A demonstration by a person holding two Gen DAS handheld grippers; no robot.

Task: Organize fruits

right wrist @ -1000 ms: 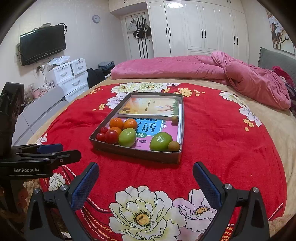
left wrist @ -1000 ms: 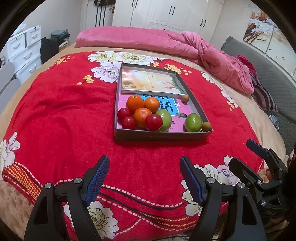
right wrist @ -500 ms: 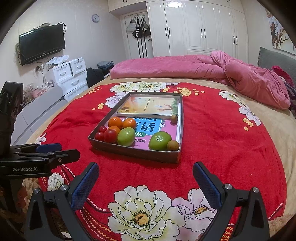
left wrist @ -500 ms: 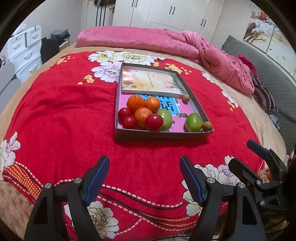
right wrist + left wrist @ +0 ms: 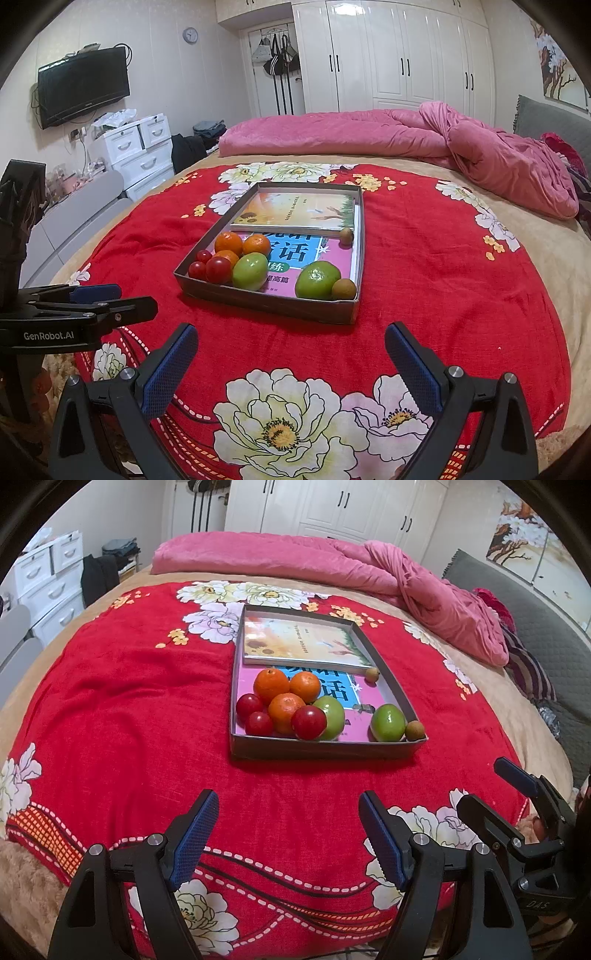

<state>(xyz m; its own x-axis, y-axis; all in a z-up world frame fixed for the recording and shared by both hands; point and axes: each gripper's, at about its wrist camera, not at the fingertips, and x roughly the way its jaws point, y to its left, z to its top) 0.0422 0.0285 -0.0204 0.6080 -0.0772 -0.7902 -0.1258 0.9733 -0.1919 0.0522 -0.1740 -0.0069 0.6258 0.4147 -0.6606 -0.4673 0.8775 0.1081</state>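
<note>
- the fruit all lies inside a shallow grey tray (image 5: 325,747) on the bed, on top of two books that line its floor.
- most of it is bunched at the tray's near left corner: three oranges (image 5: 271,685), three small red fruits (image 5: 308,722) and a green fruit (image 5: 330,712), touching one another.
- a second green fruit (image 5: 387,723) sits at the near right corner with a small brown fruit (image 5: 415,730) against it; another small brown fruit (image 5: 372,674) lies alone by the right wall, at the edge of the far book (image 5: 303,644).
- my guess is the soft bed lets the tray tip a little, so round fruit rolls to the near wall and corners; the walls keep it from running onto the red blanket (image 5: 122,709).
- the near book (image 5: 351,692), pink and blue, is half covered by fruit; the far book has none on it.
- the left gripper (image 5: 288,834) hangs low over the blanket near the bed's front edge, short of the tray, its jaws wide apart and holding nothing.
- the right gripper (image 5: 291,363) is likewise spread wide and empty, over a big white flower just in front of the tray.
- mixed kinds in one heap could mean sorting is yet to come, or gathering into the tray is done; the pictures fit both.
</note>
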